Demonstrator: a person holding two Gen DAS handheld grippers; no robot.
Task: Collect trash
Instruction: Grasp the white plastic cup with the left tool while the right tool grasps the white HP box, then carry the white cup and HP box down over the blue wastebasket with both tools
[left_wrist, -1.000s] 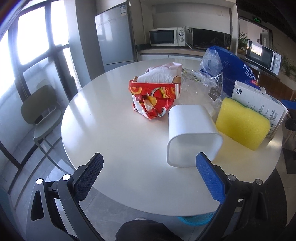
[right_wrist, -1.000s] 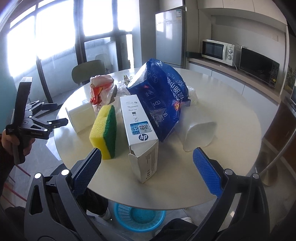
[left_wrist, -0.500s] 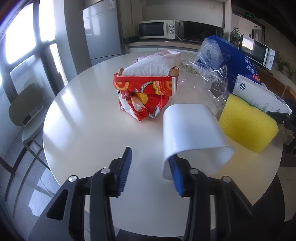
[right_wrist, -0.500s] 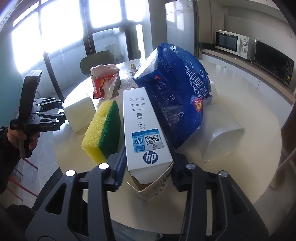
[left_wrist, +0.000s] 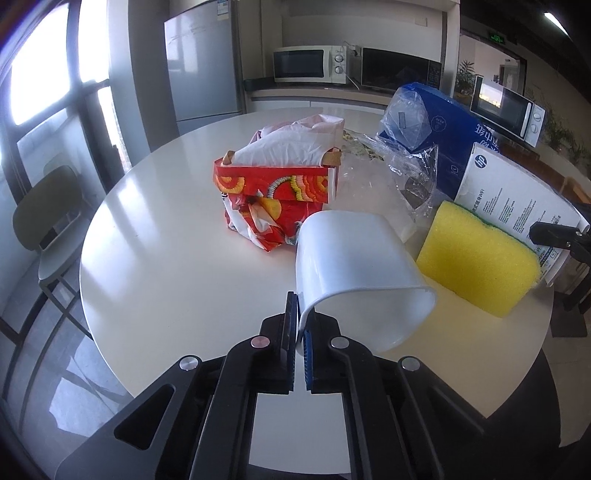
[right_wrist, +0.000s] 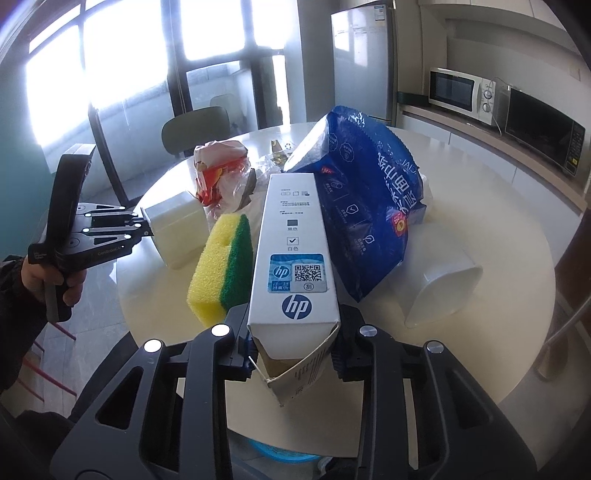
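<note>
Round white table (left_wrist: 155, 266) set in a kitchenette: window wall and grey-green chair (left_wrist: 44, 218) at left, fridge (left_wrist: 201, 70) behind, microwaves (left_wrist: 310, 63) on the counter at right

Left wrist view, left to right: left gripper (left_wrist: 298, 328) is pinched on the rim of a tipped white plastic cup (left_wrist: 354, 266); crumpled red snack bag (left_wrist: 273, 199) lies behind it, clear plastic wrap (left_wrist: 402, 173) beside that, then yellow sponge (left_wrist: 476, 266) leaning against the white HP box (left_wrist: 517, 199), blue bag (left_wrist: 450, 136) at the back

Right wrist view: right gripper (right_wrist: 293, 354) is clamped on the sides of the HP box at its torn near end; sponge touches the box on its left, blue bag leans on its right

Seen only from the right wrist: the sponge's green scouring face, a second white cup (right_wrist: 443, 284) on its side at right of the blue bag, a blue basket (right_wrist: 280, 458) under the table edge, the hand (right_wrist: 55, 277) holding the left gripper

Seen only from the left wrist: third microwave (left_wrist: 509, 110) and plants at far right
</note>
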